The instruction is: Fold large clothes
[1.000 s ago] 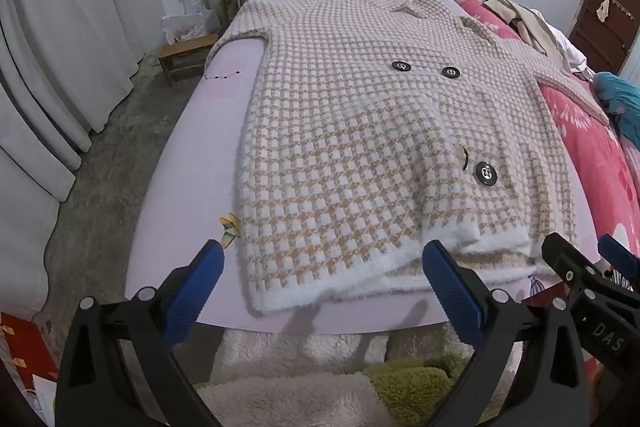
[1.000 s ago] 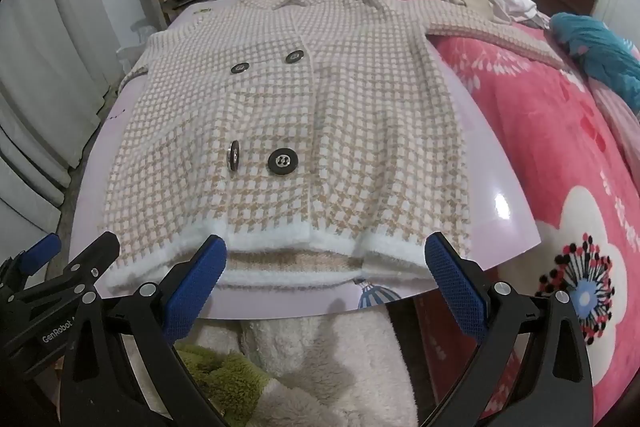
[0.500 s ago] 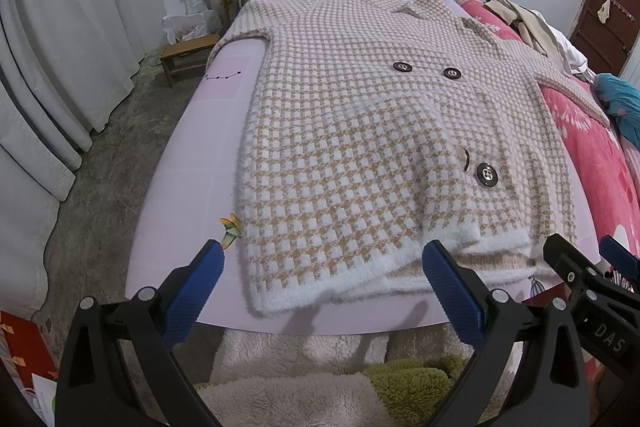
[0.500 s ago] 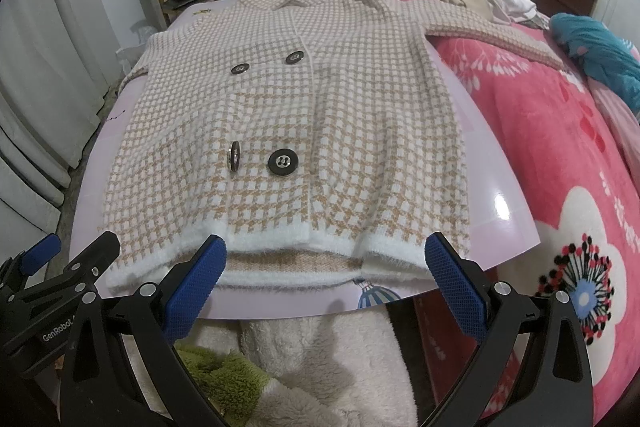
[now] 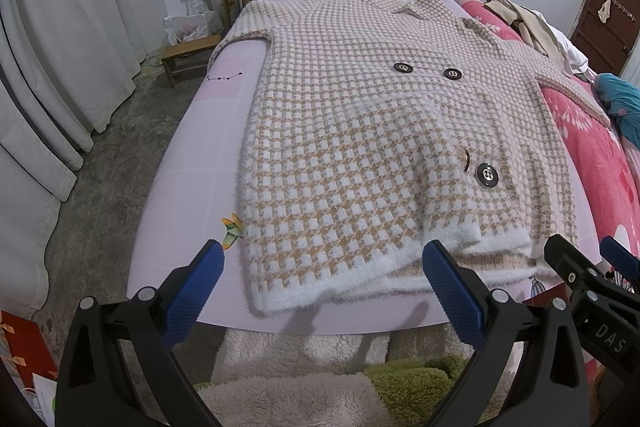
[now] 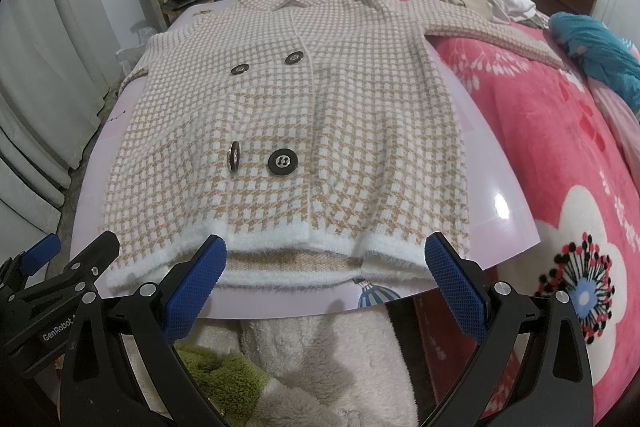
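Coat (image 5: pixel 360 155), fuzzy houndstooth knit, lies flat; both grippers' jaws spread wide, grasping nothing.

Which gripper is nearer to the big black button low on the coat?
Right. The right gripper hovers at the hem almost straight below the button. The left gripper hovers at the hem's left corner, farther off to the side.

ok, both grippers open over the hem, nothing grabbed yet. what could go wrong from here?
1. The coat has doubled hem layers; a pinch may catch only the top one.
2. The far sleeve lies off the board on the pink blanket and may drag.
3. One button stands on edge and could snag.
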`<move>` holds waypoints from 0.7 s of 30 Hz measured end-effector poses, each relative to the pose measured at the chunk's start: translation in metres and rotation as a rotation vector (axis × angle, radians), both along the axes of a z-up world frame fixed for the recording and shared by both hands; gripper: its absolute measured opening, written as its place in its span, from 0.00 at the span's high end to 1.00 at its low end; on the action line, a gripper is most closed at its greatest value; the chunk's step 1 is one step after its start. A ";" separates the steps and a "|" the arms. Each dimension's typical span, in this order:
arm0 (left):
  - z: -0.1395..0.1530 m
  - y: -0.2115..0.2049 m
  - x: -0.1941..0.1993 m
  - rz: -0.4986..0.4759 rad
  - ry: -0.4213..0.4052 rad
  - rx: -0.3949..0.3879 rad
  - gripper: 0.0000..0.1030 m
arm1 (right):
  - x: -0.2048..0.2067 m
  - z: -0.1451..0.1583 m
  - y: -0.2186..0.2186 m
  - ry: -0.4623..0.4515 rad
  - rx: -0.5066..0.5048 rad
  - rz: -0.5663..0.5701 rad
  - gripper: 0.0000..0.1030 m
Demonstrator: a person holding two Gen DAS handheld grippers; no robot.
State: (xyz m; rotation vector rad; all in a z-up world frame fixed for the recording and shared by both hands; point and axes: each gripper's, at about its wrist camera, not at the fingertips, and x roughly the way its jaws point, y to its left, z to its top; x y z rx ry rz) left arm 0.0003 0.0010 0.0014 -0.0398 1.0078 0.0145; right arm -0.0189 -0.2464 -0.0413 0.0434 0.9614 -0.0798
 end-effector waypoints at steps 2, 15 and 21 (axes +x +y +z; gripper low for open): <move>0.000 0.001 0.002 0.000 0.001 0.003 0.05 | 0.000 0.000 0.000 -0.001 -0.001 0.000 0.07; 0.000 0.005 0.003 0.008 0.003 0.013 0.05 | 0.004 0.002 -0.001 0.002 0.002 0.002 0.07; 0.000 0.005 0.002 0.009 0.002 0.013 0.05 | 0.001 0.001 0.000 0.001 0.002 -0.003 0.07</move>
